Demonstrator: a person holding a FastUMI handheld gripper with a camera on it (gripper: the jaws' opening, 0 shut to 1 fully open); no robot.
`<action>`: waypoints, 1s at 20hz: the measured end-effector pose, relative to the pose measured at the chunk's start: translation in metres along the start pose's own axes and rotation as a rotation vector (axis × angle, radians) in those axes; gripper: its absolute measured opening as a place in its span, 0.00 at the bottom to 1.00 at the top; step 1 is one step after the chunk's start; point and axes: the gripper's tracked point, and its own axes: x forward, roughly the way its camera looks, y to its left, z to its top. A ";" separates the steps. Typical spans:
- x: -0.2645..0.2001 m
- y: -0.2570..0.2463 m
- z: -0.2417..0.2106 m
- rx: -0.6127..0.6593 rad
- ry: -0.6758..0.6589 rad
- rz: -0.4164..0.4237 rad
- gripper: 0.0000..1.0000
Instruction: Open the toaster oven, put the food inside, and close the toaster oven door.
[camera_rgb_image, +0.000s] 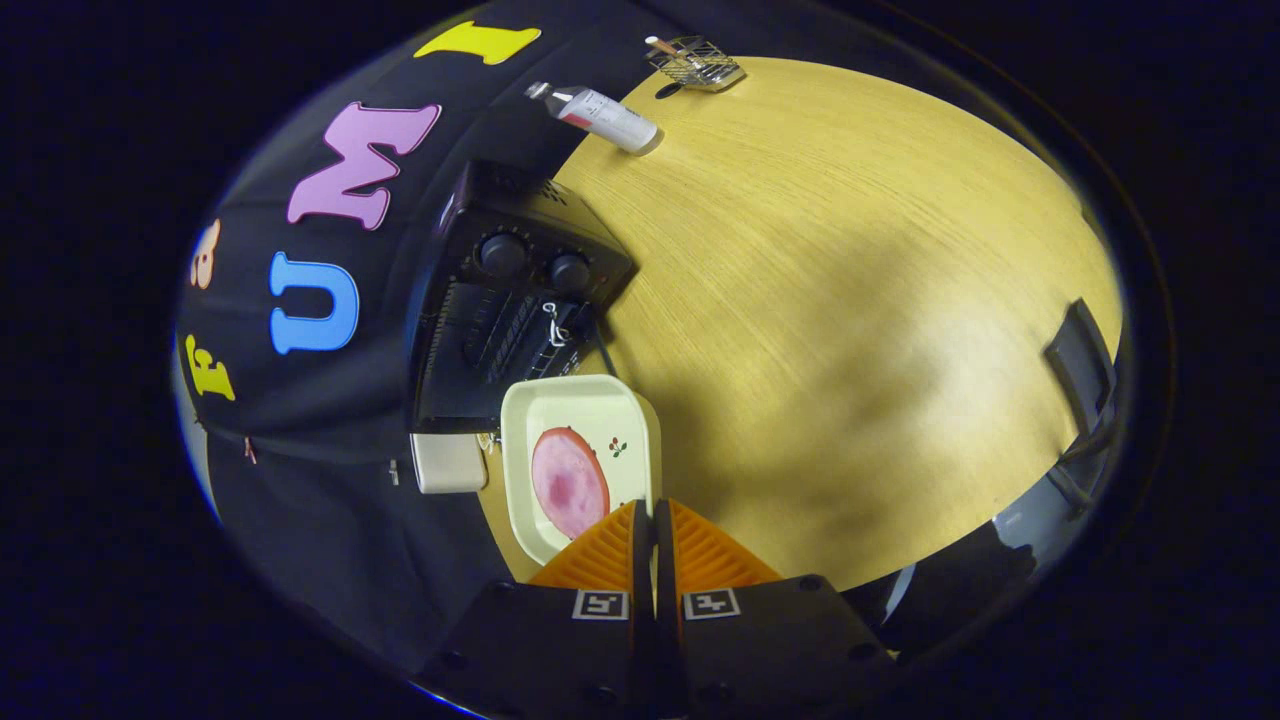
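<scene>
- Plainly, the gripper (655, 515) has its two fingers pressed together on the near rim of the cream tray (630, 400), so the tray is pinched and carried by that edge.
- On the tray lies the food, a round pink slice (568, 482), just ahead of the fingers and a little to one side of them.
- The toaster oven (510, 300) stands beyond the tray on the wooden table (850, 300), its front toward the tray; the tray's far edge sits at its mouth.
- By my reading, the step in hand is putting the food inside: the rack bars seem exposed, which suggests the door is already down, though I cannot confirm this.
- The next move calls for keeping the tray level and sliding it straight onto the rack, then releasing the rim and drawing back before closing the door.
- Hard to make out: the door itself, the gap between tray and oven floor, and a small pale box (448, 462) beside the oven.
- Well beyond stand a bottle (600, 115) and a wire basket (697, 62).
</scene>
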 end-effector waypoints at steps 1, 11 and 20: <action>0.007 0.012 -0.004 0.023 -0.014 0.002 0.06; 0.105 0.099 0.006 0.330 -0.211 -0.024 0.06; 0.158 0.134 0.049 0.598 -0.375 -0.054 0.06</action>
